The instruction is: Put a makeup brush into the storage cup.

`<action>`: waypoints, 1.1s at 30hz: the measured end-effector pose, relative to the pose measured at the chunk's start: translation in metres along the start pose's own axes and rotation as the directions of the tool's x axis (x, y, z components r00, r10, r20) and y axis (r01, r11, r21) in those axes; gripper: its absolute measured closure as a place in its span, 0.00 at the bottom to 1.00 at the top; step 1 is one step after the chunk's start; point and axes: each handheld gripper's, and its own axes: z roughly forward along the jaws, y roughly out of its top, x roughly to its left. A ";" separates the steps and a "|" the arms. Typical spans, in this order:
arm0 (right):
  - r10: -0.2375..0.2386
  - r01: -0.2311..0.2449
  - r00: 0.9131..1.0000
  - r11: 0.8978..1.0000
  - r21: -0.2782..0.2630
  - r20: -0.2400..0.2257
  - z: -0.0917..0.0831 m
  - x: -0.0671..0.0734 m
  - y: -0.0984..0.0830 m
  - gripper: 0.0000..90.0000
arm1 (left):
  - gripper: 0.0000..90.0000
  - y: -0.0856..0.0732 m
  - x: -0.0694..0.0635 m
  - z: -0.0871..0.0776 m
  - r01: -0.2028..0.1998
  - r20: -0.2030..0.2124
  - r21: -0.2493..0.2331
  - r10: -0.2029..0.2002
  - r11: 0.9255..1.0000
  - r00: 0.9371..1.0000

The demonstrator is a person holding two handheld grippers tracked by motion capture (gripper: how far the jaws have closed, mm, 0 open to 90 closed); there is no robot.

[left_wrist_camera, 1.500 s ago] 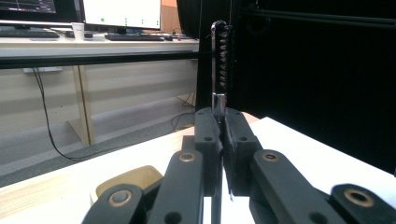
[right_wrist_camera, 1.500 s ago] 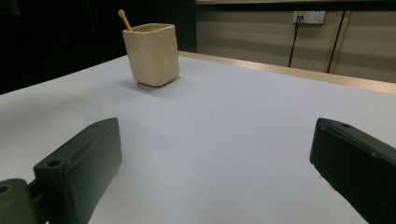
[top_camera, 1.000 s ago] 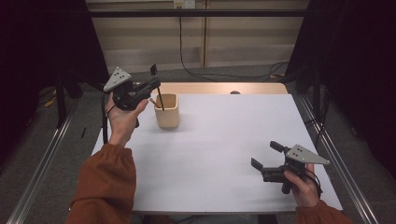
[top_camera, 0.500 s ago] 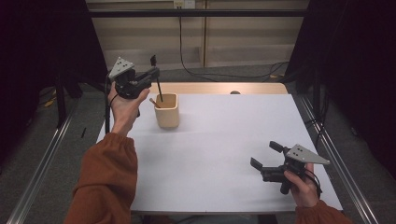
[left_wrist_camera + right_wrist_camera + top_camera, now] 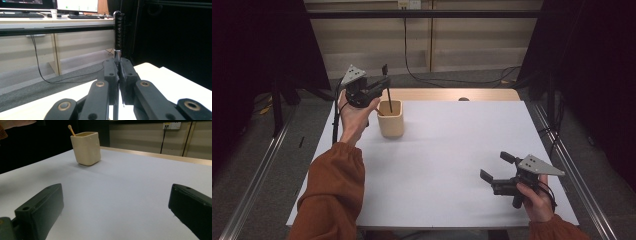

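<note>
From where I stood, a white worktop [image 5: 447,165] carried one cream holder cup [image 5: 390,118] near its far left corner. The left tongs [image 5: 382,86] hovered just above and to the left of that cup, clamped tight on one thin dark tool [image 5: 387,90], which stood nearly upright with its lower end dipping into the cup's mouth. A hand in an orange sleeve held these tongs. The right tongs [image 5: 496,169] sat well apart from the cup, near the worktop's front right corner, spread wide with nothing between them.

The left gripper view showed what the high view could not: the tool's handle [image 5: 118,30] was black and ribbed, rising above the two closed pads [image 5: 110,72], with a slim metal shank pinched between them. The right gripper view looked across the worktop at the cup [image 5: 86,148] from the side and showed one pale wooden stick [image 5: 71,130] poking above its rim, which was hard to make out from above.

Counted: two tongs, one cup, one dark tool, one wooden stick.
</note>
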 end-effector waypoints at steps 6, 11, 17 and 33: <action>0.007 -0.007 1.000 1.000 -0.005 0.005 -0.001 -0.001 0.000 0.00 | 0.95 -0.008 0.003 0.004 -0.002 -0.012 0.021 0.002 1.000 1.000; 0.006 -0.006 1.000 1.000 -0.001 0.009 -0.001 -0.001 0.000 0.00 | 0.95 -0.018 0.005 0.005 0.006 -0.032 0.025 -0.005 1.000 0.999; 0.007 -0.007 1.000 1.000 -0.002 0.009 -0.001 -0.001 0.000 0.00 | 0.95 -0.028 0.008 0.006 0.028 -0.034 0.040 -0.027 0.999 0.999; 0.017 -0.017 1.000 1.000 -0.007 -0.002 -0.001 -0.001 0.001 0.00 | 0.95 -0.045 0.009 0.013 0.038 -0.035 0.082 -0.036 0.996 0.999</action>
